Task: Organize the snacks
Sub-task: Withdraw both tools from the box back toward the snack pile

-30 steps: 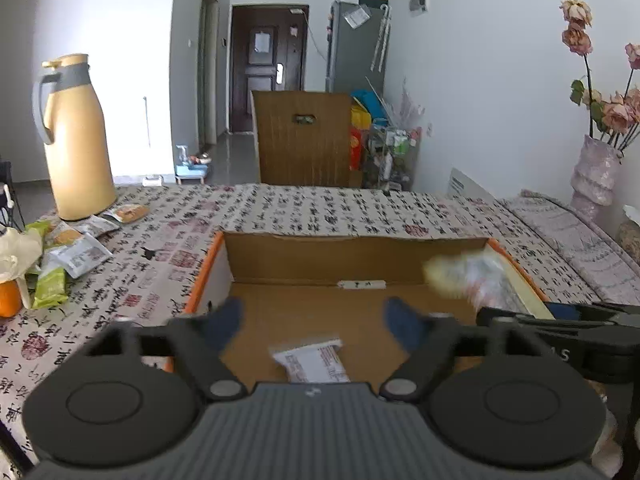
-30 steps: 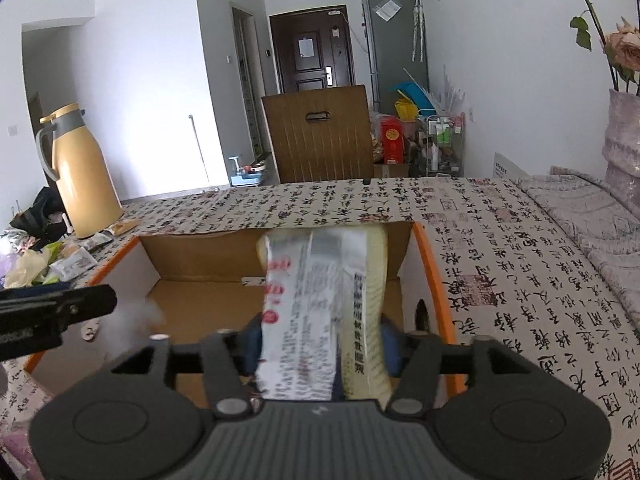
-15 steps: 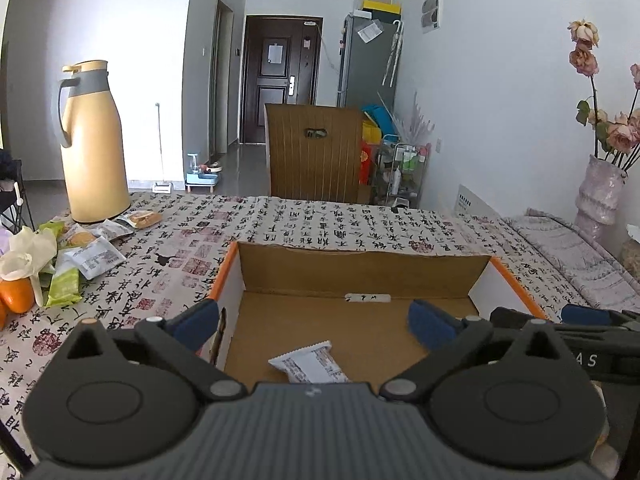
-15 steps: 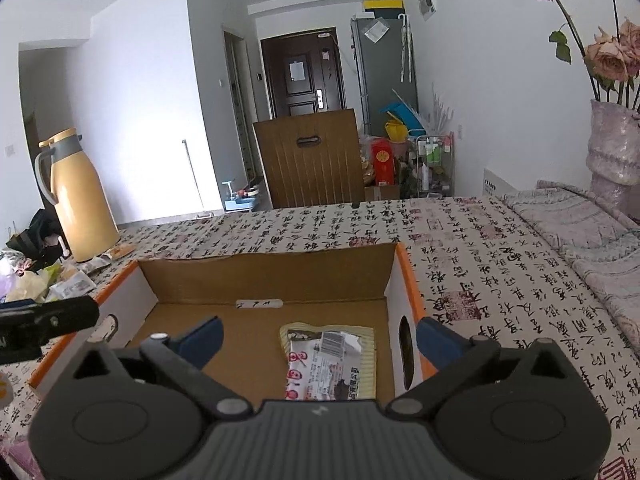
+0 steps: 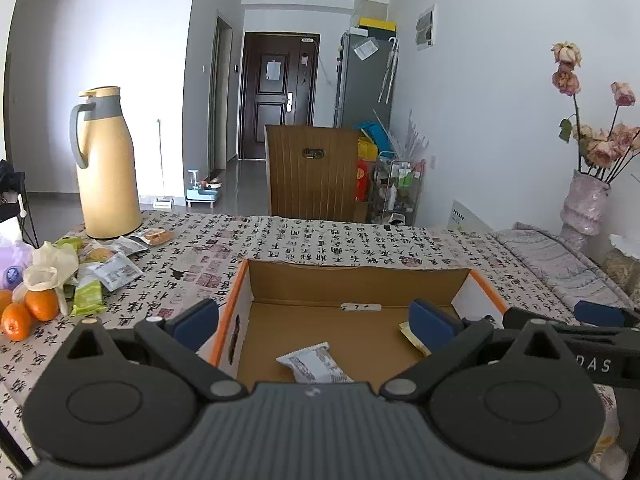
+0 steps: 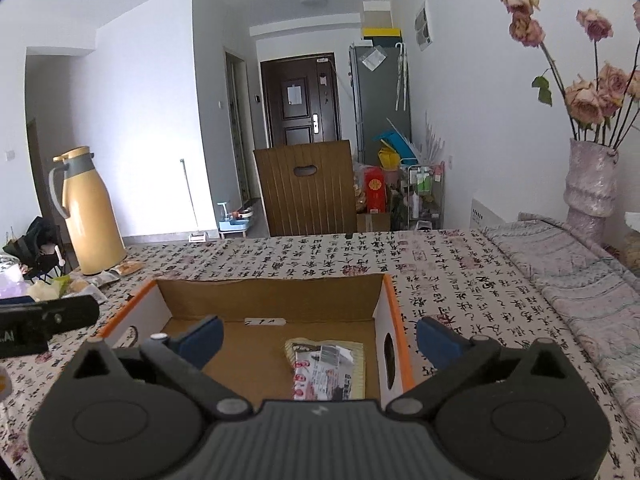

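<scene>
An open cardboard box [image 5: 356,280] with orange edges sits on the patterned tablecloth; it also shows in the right wrist view [image 6: 268,292]. Inside lie a small white snack packet [image 5: 314,364] and a larger yellow-and-white packet [image 6: 330,368], whose corner shows in the left wrist view [image 5: 412,334]. My left gripper [image 5: 314,322] is open and empty above the box's near edge. My right gripper [image 6: 320,340] is open and empty above the box's right half. More snack packets [image 5: 108,264] lie at the left by the jug.
A tall yellow thermos jug [image 5: 106,164] stands at the far left, with oranges [image 5: 28,312] and a crumpled tissue near it. A vase of dried roses [image 6: 590,184] stands at the right. A wooden chair back [image 5: 314,172] rises beyond the table's far edge.
My right gripper opened and let the yellow-and-white packet fall into the box. Both grippers pulled back and up from the box. The left jaws spread wider.
</scene>
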Available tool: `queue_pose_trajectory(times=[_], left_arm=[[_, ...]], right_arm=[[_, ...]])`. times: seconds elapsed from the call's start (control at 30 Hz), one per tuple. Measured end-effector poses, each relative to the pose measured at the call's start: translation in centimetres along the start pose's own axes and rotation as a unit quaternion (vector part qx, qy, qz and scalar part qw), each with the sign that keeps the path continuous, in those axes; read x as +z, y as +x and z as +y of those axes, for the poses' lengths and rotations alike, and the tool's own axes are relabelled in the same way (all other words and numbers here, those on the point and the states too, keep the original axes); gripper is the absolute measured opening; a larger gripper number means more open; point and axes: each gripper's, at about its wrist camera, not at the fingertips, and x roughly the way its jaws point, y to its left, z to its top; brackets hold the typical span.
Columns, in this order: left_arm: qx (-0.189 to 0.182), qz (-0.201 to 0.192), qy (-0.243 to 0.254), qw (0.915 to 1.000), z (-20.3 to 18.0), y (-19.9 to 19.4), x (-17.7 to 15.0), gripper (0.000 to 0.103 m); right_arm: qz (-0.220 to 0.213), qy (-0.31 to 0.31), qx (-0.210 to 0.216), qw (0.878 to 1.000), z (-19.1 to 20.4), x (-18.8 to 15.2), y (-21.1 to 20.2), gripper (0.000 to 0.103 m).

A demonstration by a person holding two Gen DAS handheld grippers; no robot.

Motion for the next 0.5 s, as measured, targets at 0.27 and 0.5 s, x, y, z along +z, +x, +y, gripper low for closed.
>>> queue_pose_trajectory(times=[0.27,0.5], left_arm=[[-0.003,-0.002,0.003,1.0000,0.6,-3.7,-1.3,0.103],[-0.007,0.004,0.008,0.9999,1.3,-6.0,-3.1,0.103]], right_arm=[[-0.005,-0.005,0.002,1.000,1.1,-1.9,-4.5,0.103],[0.004,-0.004,-0.001,1.000,1.4,-4.2,-7.0,0.103]])
